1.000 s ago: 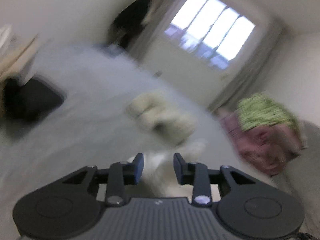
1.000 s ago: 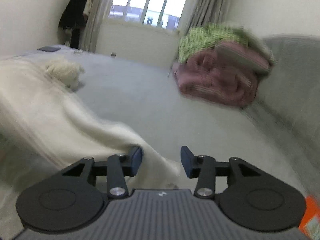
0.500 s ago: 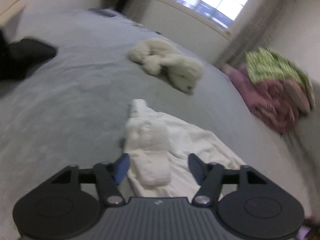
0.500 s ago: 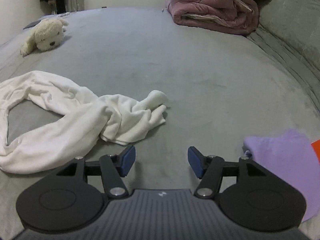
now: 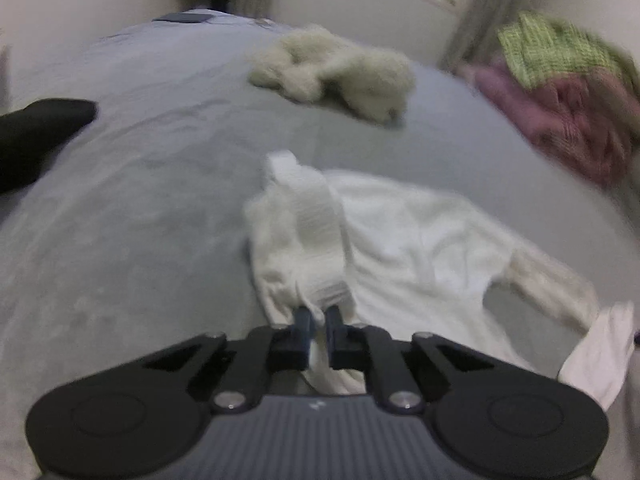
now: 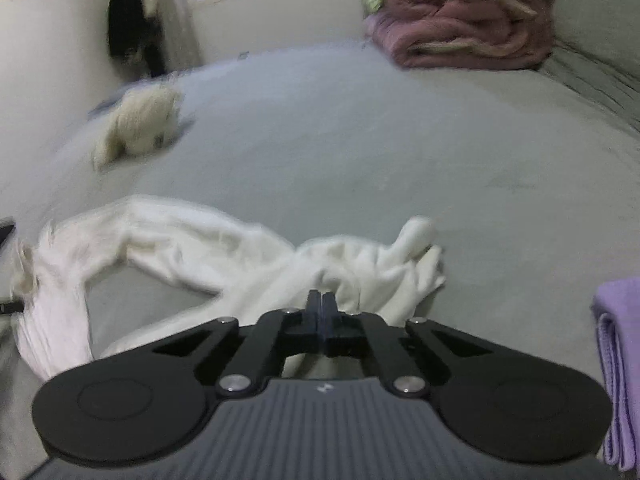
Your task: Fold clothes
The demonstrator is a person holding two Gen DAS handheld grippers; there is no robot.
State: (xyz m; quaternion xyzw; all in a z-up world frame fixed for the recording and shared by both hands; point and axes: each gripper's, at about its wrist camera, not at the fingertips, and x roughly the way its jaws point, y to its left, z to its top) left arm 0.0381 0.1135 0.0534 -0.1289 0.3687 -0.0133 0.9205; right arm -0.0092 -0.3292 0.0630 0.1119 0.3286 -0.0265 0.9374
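A white long-sleeved garment lies crumpled on the grey bed cover. My left gripper is shut on a ribbed cuff of it, and cloth shows between and below the fingers. In the right wrist view the same garment spreads out to the left, with a bunched end at the right. My right gripper is shut tight, its tips pressed into a fold at the near edge of that bunch.
A cream plush toy lies further back on the bed. Folded pink blankets under a green one sit at the far right. A folded purple cloth is at my right, a black item at the left edge.
Both grippers sank to the white garment and went from open to shut on it. The left closed on the cuff, the right on the bunched end.
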